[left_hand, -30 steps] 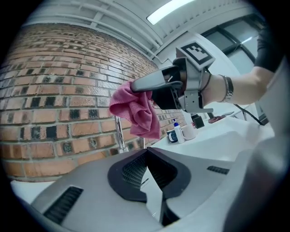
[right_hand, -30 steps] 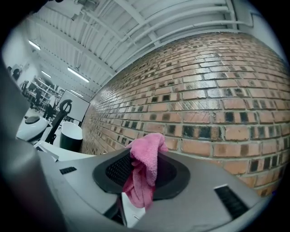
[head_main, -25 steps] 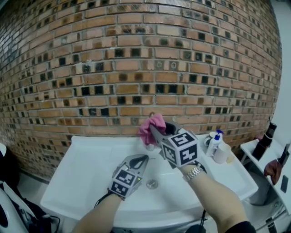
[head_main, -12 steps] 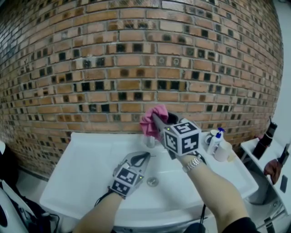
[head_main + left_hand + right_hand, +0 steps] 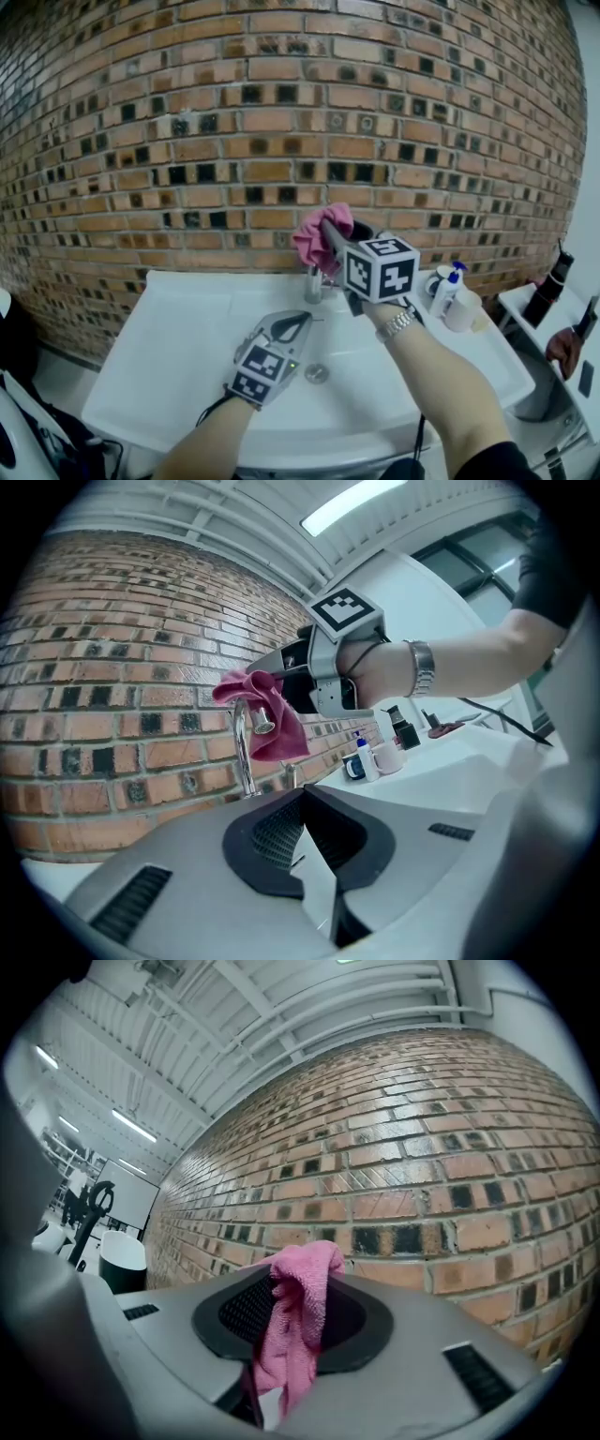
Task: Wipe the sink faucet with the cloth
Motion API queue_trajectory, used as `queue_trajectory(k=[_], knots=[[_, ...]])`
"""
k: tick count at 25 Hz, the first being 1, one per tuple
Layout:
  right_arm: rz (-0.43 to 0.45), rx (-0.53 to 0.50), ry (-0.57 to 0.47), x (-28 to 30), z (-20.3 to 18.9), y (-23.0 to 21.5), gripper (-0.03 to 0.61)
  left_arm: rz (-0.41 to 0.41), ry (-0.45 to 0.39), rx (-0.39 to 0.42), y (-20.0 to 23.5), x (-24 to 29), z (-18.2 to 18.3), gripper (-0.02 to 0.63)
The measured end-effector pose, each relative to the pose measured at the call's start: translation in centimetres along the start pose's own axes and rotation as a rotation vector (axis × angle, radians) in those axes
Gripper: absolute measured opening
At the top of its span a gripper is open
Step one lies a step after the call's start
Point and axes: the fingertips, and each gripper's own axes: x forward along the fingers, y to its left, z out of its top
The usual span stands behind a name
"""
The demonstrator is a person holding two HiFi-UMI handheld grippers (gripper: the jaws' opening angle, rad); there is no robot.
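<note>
Pink cloth (image 5: 320, 234): bunched in my right gripper (image 5: 334, 246), held up at the top of the faucet's arch, close to the brick wall (image 5: 187, 141).
Right gripper: clamped on the cloth, with a fold standing up between the pads and the rest hanging down.
Left gripper (image 5: 294, 326): closed and empty, pointing level over the sink (image 5: 169, 323) and touching nothing.
Chrome faucet (image 5: 244, 747): a thin gooseneck at the back of the sink. In the left gripper view the cloth drapes over its bend, with the spout end showing in front of the fabric.
Step in hand: I judge the wiping is under way, with the cloth working the upper curve of the spout.
Next move: it calls for steady pressure on a narrow, rounded pipe, following the curve down the stem towards the base. The cloth should stay wrapped around the metal so it does not slide off to one side.
Hidden: in the head view the cloth and my gripper cover most of the spout, so only the lower stem shows.
Hard to make out: I cannot tell how firmly the cloth presses on the metal. The right gripper view shows only cloth and wall, not the faucet.
</note>
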Motion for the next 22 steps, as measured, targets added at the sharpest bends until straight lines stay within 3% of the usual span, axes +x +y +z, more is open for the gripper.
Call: queue_trajectory(k=[22], knots=[[-0.072, 0.184, 0.033, 3.2, -1.8, -4.8, 0.121, 0.012, 0.0, -0.022, 0.6, 0.0, -0.1, 0.006]])
